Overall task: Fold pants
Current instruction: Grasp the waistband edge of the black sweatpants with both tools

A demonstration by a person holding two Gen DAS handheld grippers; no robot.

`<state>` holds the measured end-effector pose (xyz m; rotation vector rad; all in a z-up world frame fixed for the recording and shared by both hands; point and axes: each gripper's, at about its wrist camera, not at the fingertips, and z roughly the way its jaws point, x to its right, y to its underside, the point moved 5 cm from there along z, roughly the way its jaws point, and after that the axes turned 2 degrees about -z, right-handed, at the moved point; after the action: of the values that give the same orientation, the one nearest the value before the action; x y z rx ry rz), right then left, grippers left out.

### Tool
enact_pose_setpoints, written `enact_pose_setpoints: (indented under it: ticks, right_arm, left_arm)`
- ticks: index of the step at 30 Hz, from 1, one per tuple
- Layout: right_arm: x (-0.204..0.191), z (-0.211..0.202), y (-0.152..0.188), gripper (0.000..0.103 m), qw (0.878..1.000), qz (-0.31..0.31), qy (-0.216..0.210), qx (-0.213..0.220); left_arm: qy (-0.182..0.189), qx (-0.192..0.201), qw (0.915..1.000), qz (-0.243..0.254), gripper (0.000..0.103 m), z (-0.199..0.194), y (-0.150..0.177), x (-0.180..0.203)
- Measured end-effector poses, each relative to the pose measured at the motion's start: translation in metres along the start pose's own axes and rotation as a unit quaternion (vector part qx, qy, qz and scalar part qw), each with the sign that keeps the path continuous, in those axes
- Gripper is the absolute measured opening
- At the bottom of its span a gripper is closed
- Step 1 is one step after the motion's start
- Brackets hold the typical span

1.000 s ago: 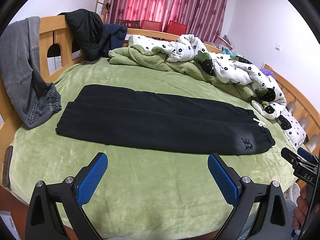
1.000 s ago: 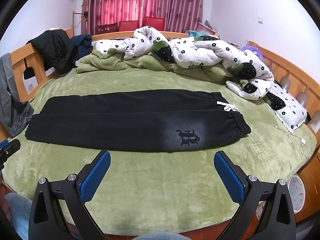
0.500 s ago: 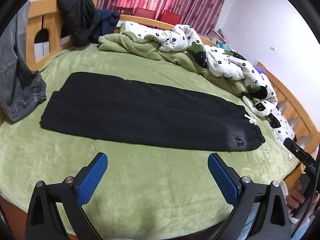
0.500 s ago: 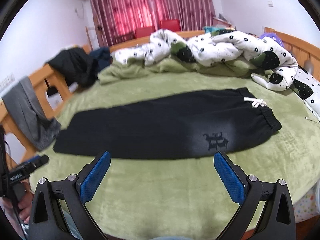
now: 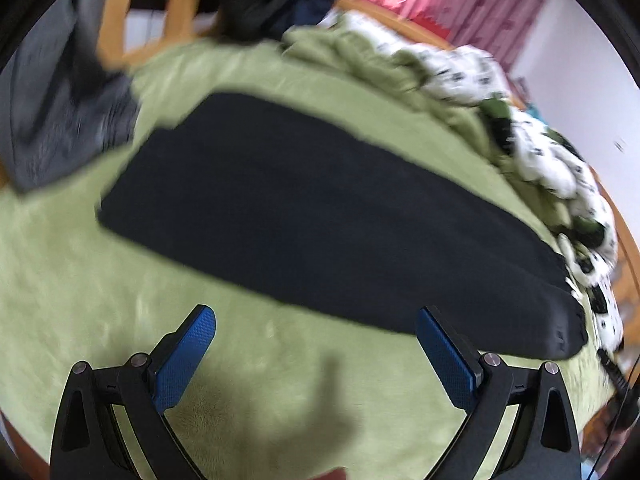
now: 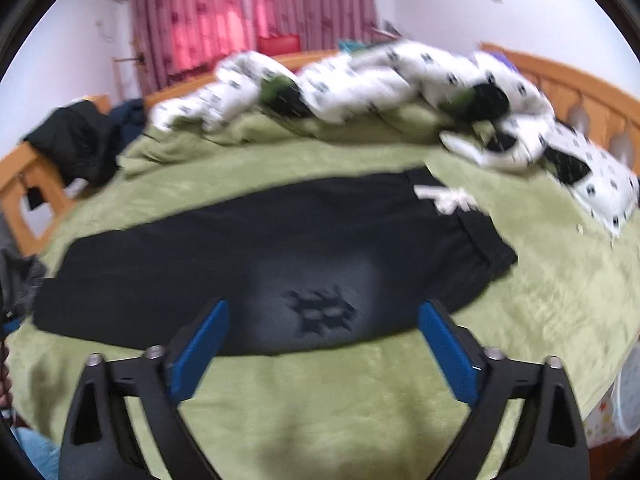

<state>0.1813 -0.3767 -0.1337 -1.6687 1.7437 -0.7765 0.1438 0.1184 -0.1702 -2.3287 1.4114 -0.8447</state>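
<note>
Black pants (image 5: 320,216) lie flat on the green blanket (image 5: 72,288) covering the bed, folded lengthwise with one leg on the other. In the left wrist view the leg ends point to the upper left and the waistband (image 5: 560,328) sits at lower right. In the right wrist view the waistband (image 6: 484,240) is at right, with a white drawstring (image 6: 448,200) on top and a dark emblem (image 6: 320,312) on a faded patch near the close edge.

Left claw (image 5: 316,348): jaws wide apart, nothing between the blue pads (image 5: 184,360). It hangs above bare blanket just short of the pants' near edge; the right-hand pad overlaps the black cloth in the view, but contact cannot be judged. Both views are motion-blurred.

Right claw (image 6: 324,344): jaws have just been closing a little, yet they stand well apart and hold nothing. The tips frame the emblem patch at the near edge of the pants; the pads (image 6: 448,356) do not press on the cloth.

Background: a white quilt with dark flower print (image 6: 360,76) is bunched along the far side of the bed. A grey garment (image 5: 60,100) hangs over the wooden bed frame (image 6: 580,84). Dark clothes (image 6: 76,140) are piled at one end of the frame. Red curtains (image 6: 220,12) hang behind.
</note>
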Motion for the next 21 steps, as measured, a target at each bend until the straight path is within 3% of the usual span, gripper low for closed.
enact_pose_setpoints:
  ticks: [2, 4, 8, 17, 18, 19, 20, 21]
  right_arm:
    - [0.011, 0.029, 0.015, 0.073, 1.000, 0.015, 0.003, -0.025]
    - [0.023, 0.050, 0.034, 0.072, 0.998, 0.041, -0.005, -0.046]
    - [0.043, 0.073, 0.058, 0.070, 0.992, 0.105, -0.041, -0.057]
    - [0.055, 0.112, 0.056, 0.071, 0.977, 0.174, -0.107, -0.059]
    - [0.056, 0.119, 0.052, 0.071, 0.975, 0.181, -0.111, -0.059]
    - [0.057, 0.123, 0.049, 0.070, 0.975, 0.185, -0.112, -0.057]
    - [0.057, 0.128, 0.043, 0.064, 0.974, 0.191, -0.113, -0.053]
    - [0.058, 0.130, 0.040, 0.049, 0.974, 0.193, -0.108, -0.054]
  left_arm:
    - [-0.011, -0.023, 0.9994, -0.023, 0.099, 0.024, 0.014, -0.018]
    - [-0.006, -0.026, 0.9991, -0.035, 0.097, 0.035, 0.026, -0.028]
    - [0.005, 0.032, 0.9993, -0.017, 0.098, 0.032, 0.034, -0.026]
    - [0.058, 0.031, 0.9919, -0.109, 0.096, 0.053, -0.006, -0.041]
    - [0.059, 0.031, 0.9912, -0.114, 0.094, 0.056, -0.010, -0.041]
    - [0.056, 0.032, 0.9909, -0.118, 0.086, 0.060, -0.016, -0.042]
    - [0.050, 0.033, 0.9910, -0.120, 0.072, 0.062, -0.019, -0.041]
    - [0.042, 0.032, 0.9912, -0.121, 0.063, 0.066, -0.023, -0.042]
